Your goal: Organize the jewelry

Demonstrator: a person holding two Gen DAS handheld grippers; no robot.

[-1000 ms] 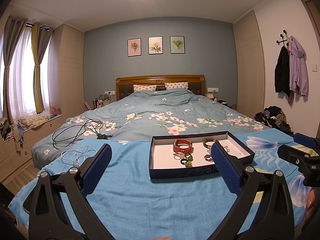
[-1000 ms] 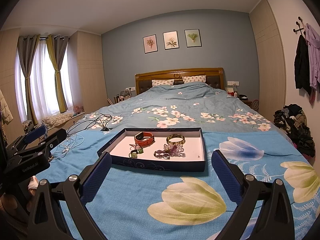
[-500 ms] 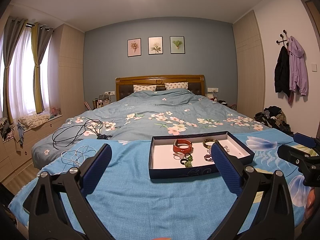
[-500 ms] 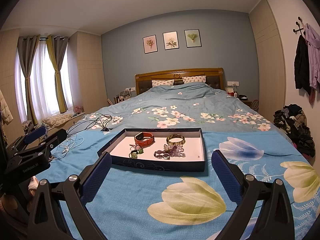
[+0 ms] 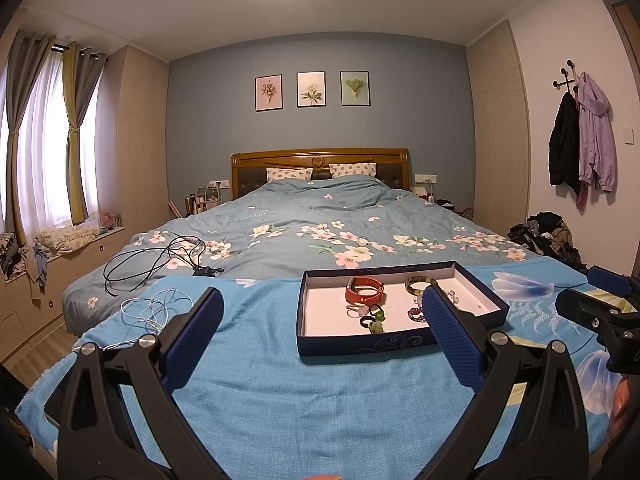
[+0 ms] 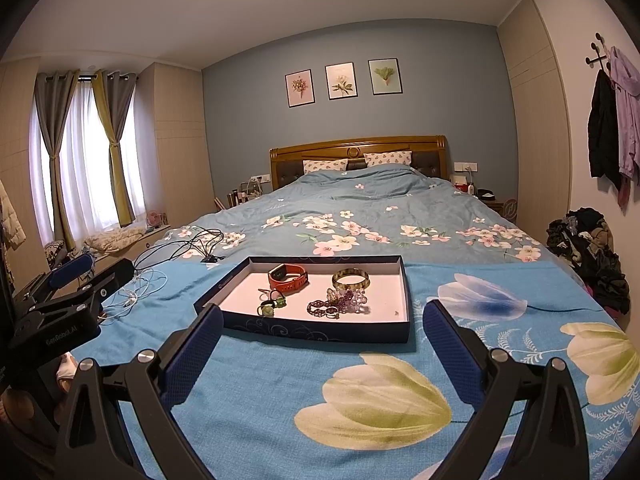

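Left wrist view: a shallow navy tray (image 5: 362,349) on a blue floral blanket (image 5: 280,396) holds a red watch band (image 5: 364,289), rings and beads; the left gripper (image 5: 320,332) hangs spread and empty before it, white cord (image 5: 148,312) nearby.

Right wrist view: right gripper (image 6: 318,340), jaws apart, faces the tray's gold bangle (image 6: 351,279) and purple beads (image 6: 340,302).
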